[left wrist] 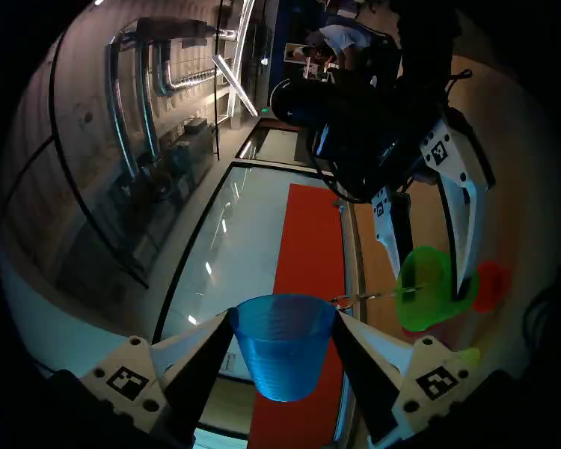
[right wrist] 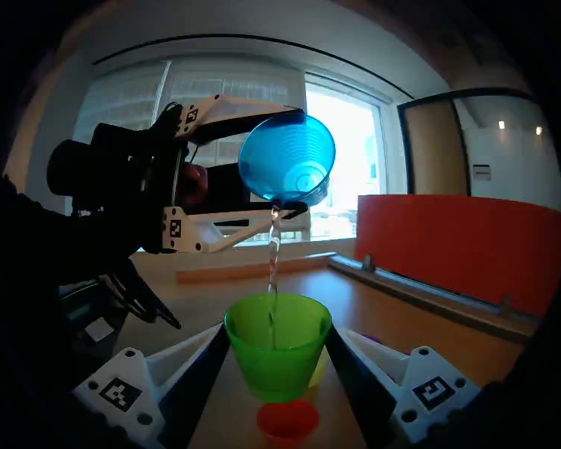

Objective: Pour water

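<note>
Thin twisting stream of water (right wrist: pixel 273 254) drops from the blue cup (right wrist: pixel 286 161) straight into the green cup (right wrist: pixel 278 355) below it. The blue cup lies tipped on its side, mouth facing down and out, so the lip drains over the green rim. My left hand-held gripper (right wrist: pixel 301 163) is clamped across it, both fingers pressing its wall. My right hand-held gripper (right wrist: pixel 278 335) grasps the green cup upright, mouth centred under the stream to catch it. I can't tell if it rests on the surface (right wrist: pixel 385 299).

Both cups are translucent plastic, tapered and round, and the blue one has faint rings inside. A small red cup (right wrist: pixel 288 420) sits just in front of the green one, low and clear of the pour. The surface is smooth wood. A flat matte red panel (right wrist: pixel 460 247) stands along its far edge.
</note>
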The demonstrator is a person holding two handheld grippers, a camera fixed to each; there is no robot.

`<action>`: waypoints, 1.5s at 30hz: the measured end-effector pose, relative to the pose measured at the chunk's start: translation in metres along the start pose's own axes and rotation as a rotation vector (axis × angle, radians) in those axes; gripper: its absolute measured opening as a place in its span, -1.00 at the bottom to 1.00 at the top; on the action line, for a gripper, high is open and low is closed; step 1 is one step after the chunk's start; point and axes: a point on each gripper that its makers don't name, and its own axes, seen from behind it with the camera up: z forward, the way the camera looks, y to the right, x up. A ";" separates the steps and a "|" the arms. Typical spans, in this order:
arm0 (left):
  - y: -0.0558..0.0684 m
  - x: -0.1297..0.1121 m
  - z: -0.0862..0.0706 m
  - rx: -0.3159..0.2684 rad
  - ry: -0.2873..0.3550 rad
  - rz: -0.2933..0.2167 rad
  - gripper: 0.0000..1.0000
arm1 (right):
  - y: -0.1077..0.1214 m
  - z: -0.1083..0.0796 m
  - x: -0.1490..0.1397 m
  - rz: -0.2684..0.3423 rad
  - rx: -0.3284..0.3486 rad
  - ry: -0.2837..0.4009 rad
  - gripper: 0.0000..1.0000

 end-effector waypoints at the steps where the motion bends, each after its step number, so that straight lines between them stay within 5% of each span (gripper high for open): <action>1: 0.000 0.000 0.000 0.001 0.000 0.003 0.77 | 0.000 0.000 0.000 0.000 0.000 0.000 0.79; 45: 0.000 0.004 0.000 0.004 -0.009 0.204 0.78 | 0.001 0.001 0.001 -0.004 -0.004 0.009 0.79</action>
